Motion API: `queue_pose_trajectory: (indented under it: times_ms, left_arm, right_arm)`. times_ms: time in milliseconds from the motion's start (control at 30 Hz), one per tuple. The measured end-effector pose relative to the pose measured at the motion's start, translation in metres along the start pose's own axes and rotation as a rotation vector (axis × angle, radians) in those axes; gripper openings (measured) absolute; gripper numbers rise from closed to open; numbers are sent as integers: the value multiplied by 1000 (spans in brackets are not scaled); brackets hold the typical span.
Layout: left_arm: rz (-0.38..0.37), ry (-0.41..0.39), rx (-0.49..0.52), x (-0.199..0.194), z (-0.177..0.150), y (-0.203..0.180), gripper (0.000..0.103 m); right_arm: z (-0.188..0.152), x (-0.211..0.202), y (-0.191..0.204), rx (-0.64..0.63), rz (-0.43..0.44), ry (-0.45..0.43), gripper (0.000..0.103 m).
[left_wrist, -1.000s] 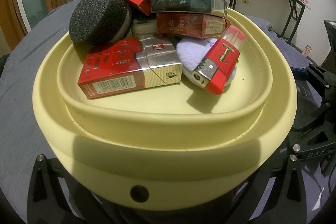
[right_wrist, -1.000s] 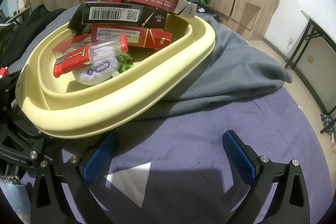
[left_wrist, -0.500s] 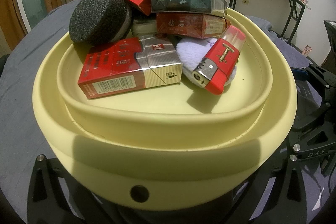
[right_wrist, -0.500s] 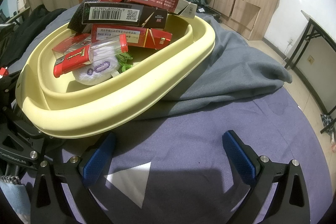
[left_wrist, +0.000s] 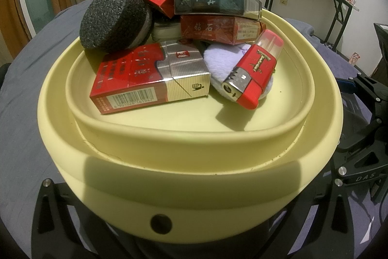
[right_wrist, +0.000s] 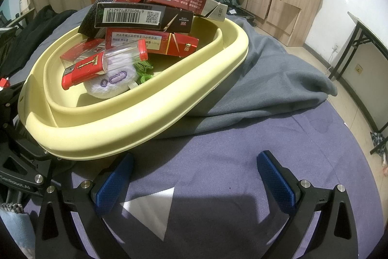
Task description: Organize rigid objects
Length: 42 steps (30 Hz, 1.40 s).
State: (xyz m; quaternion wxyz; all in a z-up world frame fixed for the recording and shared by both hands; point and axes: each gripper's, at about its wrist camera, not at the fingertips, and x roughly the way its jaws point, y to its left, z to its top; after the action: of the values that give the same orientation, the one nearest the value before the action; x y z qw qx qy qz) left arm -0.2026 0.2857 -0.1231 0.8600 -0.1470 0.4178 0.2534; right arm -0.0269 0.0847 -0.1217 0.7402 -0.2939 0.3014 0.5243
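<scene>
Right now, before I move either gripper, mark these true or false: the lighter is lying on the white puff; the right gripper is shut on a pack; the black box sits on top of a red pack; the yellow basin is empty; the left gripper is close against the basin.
1. The red lighter lies on the white puff: true.
2. The right gripper is shut on a pack: false; its jaws stand open over the purple cloth, holding nothing.
3. The black box sits on a red pack: true.
4. The yellow basin is empty: false; it is piled with packs.
5. The left gripper is close against the basin: true; whether it grips, I cannot tell.
</scene>
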Motion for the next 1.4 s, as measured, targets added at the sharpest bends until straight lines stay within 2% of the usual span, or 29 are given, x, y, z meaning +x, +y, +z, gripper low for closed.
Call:
queue_pose_trajectory:
  times_ms: [1400]
  left_arm:
    - [1,0,0,-1,-1,-1,103]
  right_arm:
    - [-1,-3,5,3,2,0,103]
